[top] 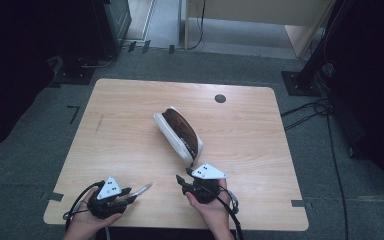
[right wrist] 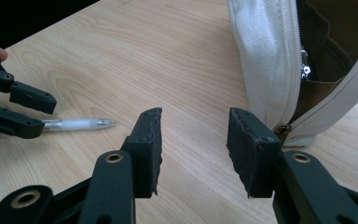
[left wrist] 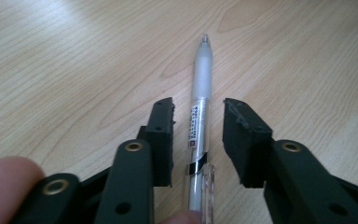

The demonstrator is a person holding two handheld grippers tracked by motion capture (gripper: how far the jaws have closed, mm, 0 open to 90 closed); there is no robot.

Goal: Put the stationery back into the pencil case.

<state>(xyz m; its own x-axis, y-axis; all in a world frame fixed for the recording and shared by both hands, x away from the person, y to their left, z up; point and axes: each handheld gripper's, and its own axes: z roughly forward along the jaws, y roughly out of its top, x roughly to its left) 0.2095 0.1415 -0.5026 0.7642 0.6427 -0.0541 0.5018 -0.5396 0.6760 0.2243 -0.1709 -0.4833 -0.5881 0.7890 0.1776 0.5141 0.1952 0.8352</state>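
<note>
your left hand-held gripper (left wrist: 198,140) straddles the pen (left wrist: 199,116), jaws not yet clamping, ready for the open pouch (top: 179,132); your right hand-held gripper (right wrist: 193,149) waits open beside it.

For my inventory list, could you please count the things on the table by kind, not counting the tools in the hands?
Pen: 1
Pencil case, white outside, brown inside, unzipped: 1
Total: 2

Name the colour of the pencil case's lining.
Brown lining, white case; clearest in the right gripper view.

Pouch (top: 172,134) white, brown inside — pen (left wrist: 199,102) clear, frosted grip.
</note>
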